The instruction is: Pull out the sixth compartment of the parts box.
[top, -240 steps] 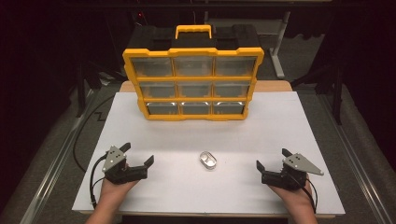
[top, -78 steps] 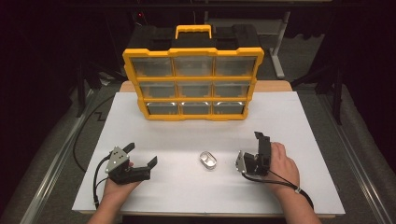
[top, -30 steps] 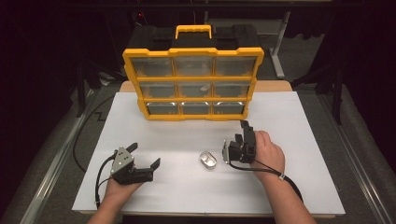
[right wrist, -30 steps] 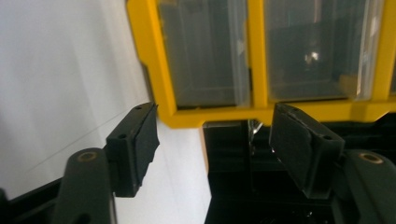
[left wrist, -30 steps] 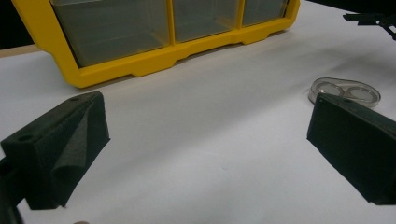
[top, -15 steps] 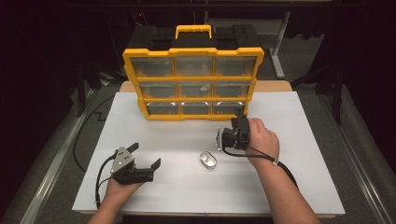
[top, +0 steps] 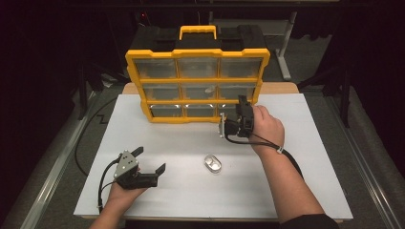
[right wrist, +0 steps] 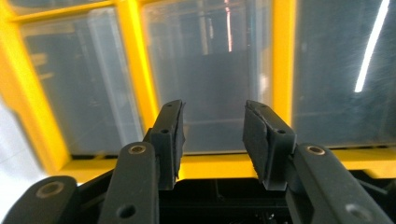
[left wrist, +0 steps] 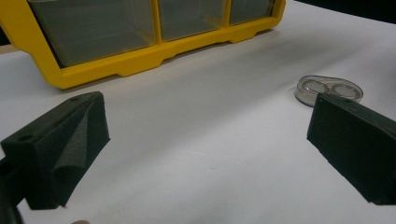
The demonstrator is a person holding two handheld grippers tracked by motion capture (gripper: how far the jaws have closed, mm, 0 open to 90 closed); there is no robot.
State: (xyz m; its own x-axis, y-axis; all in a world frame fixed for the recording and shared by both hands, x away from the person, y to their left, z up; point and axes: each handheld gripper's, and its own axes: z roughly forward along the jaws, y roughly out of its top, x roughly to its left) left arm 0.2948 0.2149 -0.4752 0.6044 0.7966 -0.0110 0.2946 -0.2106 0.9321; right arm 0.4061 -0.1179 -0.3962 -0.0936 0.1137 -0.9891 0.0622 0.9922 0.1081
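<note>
Right gripper (top: pixel 228 128) positioned at organizer front, lower right drawer.
Jaws are held apart, unloaded, near the yellow organizer (top: pixel 197 86); left gripper (top: pixel 150 164) is spread wide; clear case (top: pixel 213 163) lies mid-frame on open white board (top: pixel 305 157).

No text, label, brand, number or sign can be read in any of the views. The yellow organizer box (top: pixel 197 85) and the small clear case (top: pixel 213 163) on the white table (top: pixel 296 162) are seen to bear no legible marking, and none is made out on the gripper bodies.
</note>
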